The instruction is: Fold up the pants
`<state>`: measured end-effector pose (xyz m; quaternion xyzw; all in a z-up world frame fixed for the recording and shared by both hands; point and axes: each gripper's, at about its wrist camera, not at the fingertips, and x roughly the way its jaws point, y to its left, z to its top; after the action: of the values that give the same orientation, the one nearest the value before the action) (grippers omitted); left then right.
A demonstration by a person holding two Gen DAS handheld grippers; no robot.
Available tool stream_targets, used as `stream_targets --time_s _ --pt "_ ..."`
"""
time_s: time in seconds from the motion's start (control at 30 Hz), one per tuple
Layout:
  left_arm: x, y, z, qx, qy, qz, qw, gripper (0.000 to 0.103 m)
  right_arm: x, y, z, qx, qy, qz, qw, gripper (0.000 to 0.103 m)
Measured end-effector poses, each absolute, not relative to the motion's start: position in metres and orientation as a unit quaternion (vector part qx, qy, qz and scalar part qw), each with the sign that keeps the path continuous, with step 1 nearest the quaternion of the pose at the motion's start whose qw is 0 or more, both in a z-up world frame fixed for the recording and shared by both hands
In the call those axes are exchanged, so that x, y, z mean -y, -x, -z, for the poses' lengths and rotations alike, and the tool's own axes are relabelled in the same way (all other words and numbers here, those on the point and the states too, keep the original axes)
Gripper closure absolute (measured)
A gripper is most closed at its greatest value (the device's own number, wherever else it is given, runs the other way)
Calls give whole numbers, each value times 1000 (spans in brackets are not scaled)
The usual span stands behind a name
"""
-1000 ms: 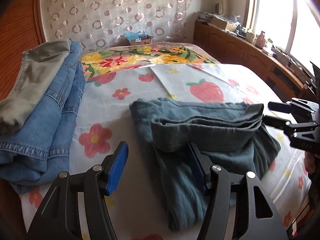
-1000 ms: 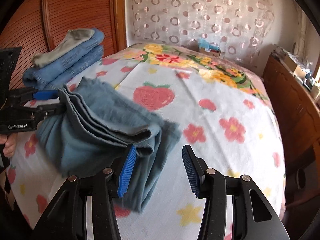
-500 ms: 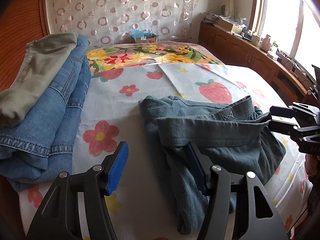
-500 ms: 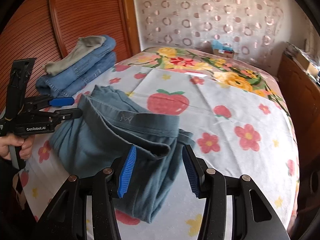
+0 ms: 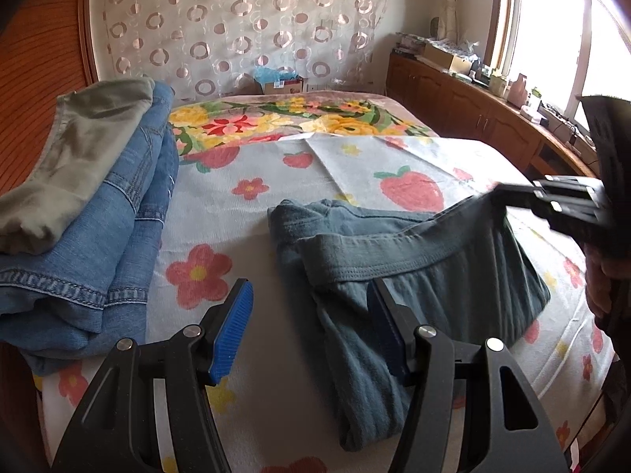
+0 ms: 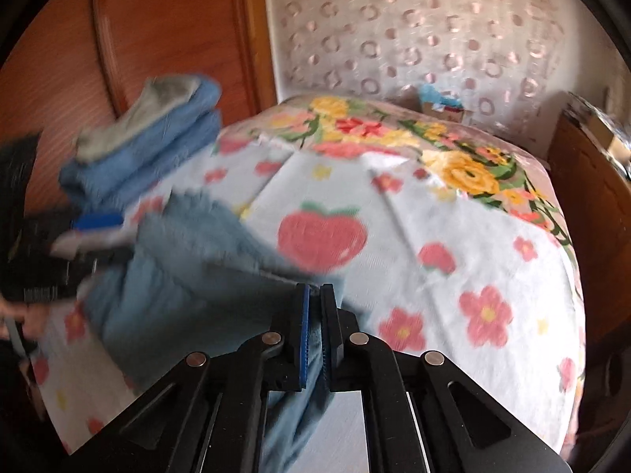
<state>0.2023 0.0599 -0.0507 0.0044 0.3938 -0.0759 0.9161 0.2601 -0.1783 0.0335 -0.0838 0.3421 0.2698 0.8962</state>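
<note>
Jaws of the right gripper (image 6: 313, 331) pinched together on a fold of the teal pants (image 5: 414, 272), cloth visible between the blue pads. Left gripper (image 5: 311, 327) has its jaws well apart; one pad sits over the pants, the other over bare bed sheet (image 5: 236, 220), nothing clamped.

Pants lie partly folded near the front edge of the bed, waistband across the top, a leg section trailing toward the edge. Folded stack of jeans (image 5: 130, 213) with a grey-green garment (image 5: 79, 157) on top sits apart, by the wooden headboard.

Handling, as judged: soft, light, limp knit; it will drape and sag from any single hold, not slippery. Best taken at the thick waistband or a doubled edge, one corner per gripper, so layers stay aligned.

Pose: both grippers angled down toward the bed. Right wrist view is blurred. A hand (image 5: 603, 276) shows at the right gripper's handle.
</note>
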Motion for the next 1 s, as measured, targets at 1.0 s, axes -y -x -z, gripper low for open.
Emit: stream_targets --time_s 1.0 --pt "-62 -166 74 -415 6 96 905 42 202 -184 -14 -359 64 -251 897 63"
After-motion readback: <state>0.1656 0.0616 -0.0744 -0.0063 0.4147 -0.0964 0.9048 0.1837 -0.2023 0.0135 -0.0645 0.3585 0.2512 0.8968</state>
